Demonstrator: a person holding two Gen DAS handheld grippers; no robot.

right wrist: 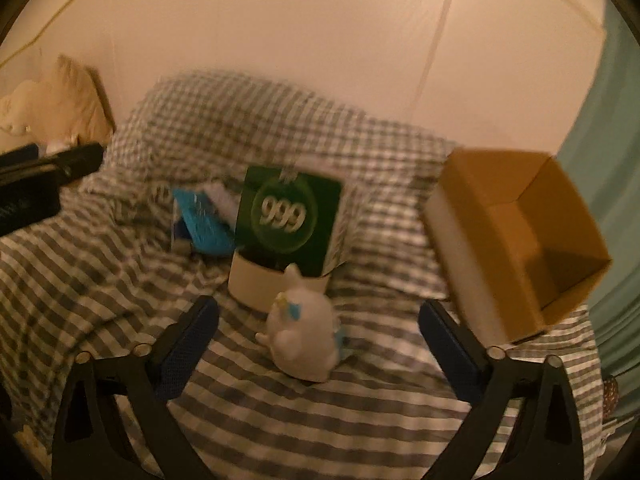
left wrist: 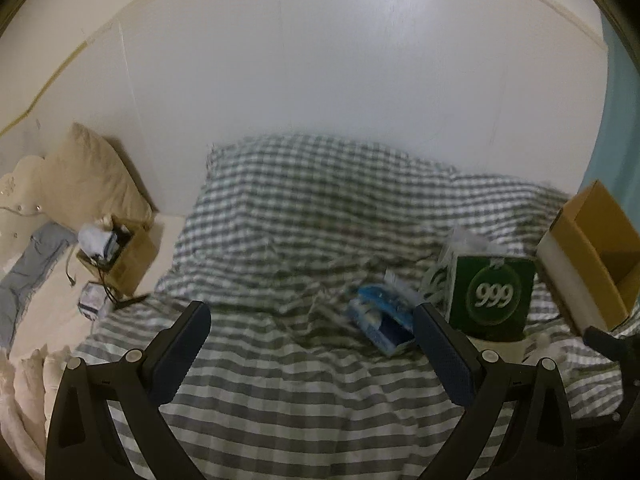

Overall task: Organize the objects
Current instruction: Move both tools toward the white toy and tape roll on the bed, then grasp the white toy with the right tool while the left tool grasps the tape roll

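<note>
- Left wrist view: the left gripper [left wrist: 312, 316] hangs over the checked quilt [left wrist: 304, 216], jaws spread wide and holding nothing. A blue packet [left wrist: 382, 316] lies just beside its right finger, the green box [left wrist: 490, 294] behind that, and the open cardboard box [left wrist: 592, 256] sits at far right.
- Right wrist view: the right gripper [right wrist: 319, 312] is wide too, empty. A white toy [right wrist: 304, 332], blurred, perhaps a rabbit, stands between its fingers, in front of the green box [right wrist: 288, 220]; the cardboard box [right wrist: 516, 236] is near the right finger.

Blue packet [left wrist: 382, 322] blurred, label unreadable; cardboard box [left wrist: 592, 256] cut by right edge.
</note>
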